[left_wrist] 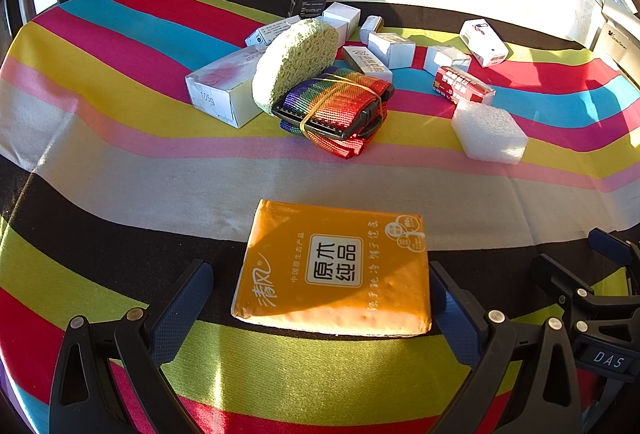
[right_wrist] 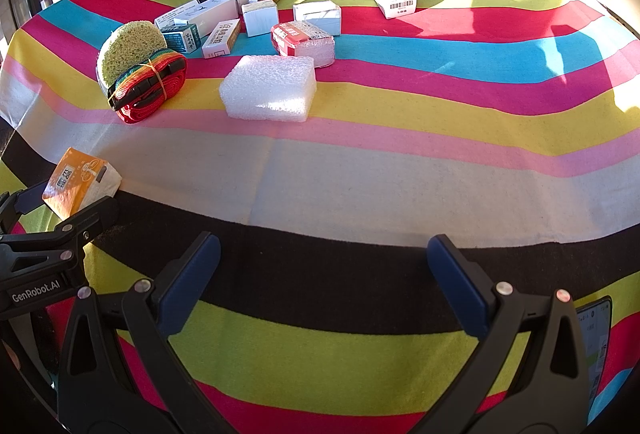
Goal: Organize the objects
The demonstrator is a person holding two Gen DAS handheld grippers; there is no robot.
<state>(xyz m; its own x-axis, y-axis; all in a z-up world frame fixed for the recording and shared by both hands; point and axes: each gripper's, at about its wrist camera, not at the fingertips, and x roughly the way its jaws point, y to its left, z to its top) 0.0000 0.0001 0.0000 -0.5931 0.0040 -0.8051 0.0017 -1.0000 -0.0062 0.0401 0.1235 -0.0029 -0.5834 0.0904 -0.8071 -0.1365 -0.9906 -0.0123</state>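
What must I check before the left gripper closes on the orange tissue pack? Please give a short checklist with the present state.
1. Left gripper open wide: ok.
2. Orange tissue pack between its fingers: ok.
3. Pads touching the pack: cannot tell on the right side; the left pad stands apart.
4. Nothing lying on the pack: ok.
5. Right gripper open and empty: ok.
6. White foam block and strap bundle away from the pack: ok.

On the table (left_wrist: 120, 169), a tissue pack (left_wrist: 334, 268) lies nearest, between the left tongs (left_wrist: 320, 298). Behind it, a strap bundle (left_wrist: 336, 105) leans against a round sponge (left_wrist: 296, 61); a foam block (left_wrist: 490, 133) sits right, small boxes (left_wrist: 390, 49) behind.
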